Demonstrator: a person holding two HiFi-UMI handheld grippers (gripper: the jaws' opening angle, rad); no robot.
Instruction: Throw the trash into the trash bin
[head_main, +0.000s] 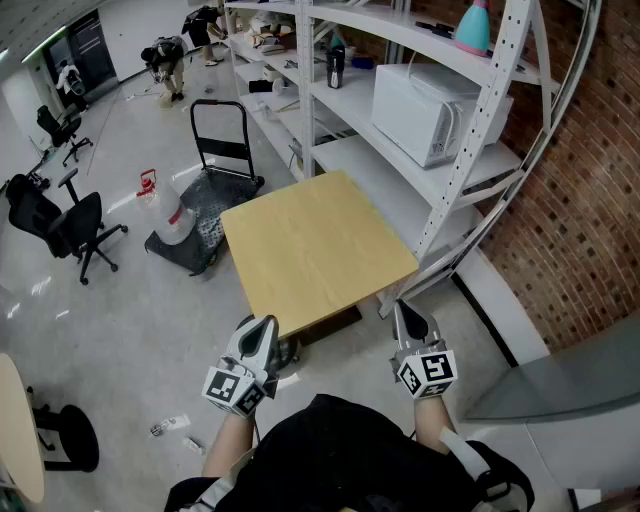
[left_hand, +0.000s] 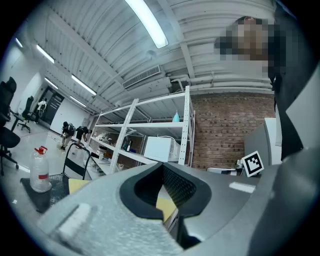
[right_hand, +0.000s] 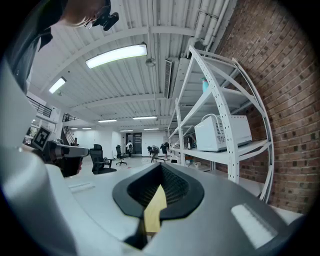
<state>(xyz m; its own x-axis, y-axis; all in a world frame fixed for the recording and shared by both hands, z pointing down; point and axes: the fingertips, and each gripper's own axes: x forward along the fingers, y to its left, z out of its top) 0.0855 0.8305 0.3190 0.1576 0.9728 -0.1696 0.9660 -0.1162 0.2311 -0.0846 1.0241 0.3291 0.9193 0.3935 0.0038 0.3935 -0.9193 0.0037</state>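
Observation:
My left gripper (head_main: 262, 332) is held low in front of the near edge of a small square wooden table (head_main: 310, 250), its jaws shut with nothing between them. My right gripper (head_main: 412, 322) hangs near the table's front right corner, also shut and empty. In the left gripper view, the left gripper (left_hand: 167, 210) shows only a sliver of tabletop through its closed tips, and the right gripper (right_hand: 152, 220) shows the same in its own view. The tabletop is bare. A small white scrap of litter (head_main: 170, 425) lies on the floor at lower left. I cannot make out a trash bin.
A white metal shelf rack with a microwave (head_main: 425, 100) stands right of the table against a brick wall. A black platform cart (head_main: 205, 215) carrying a plastic bottle (head_main: 177, 222) sits behind the table at left. An office chair (head_main: 70, 225) stands further left. People are far back.

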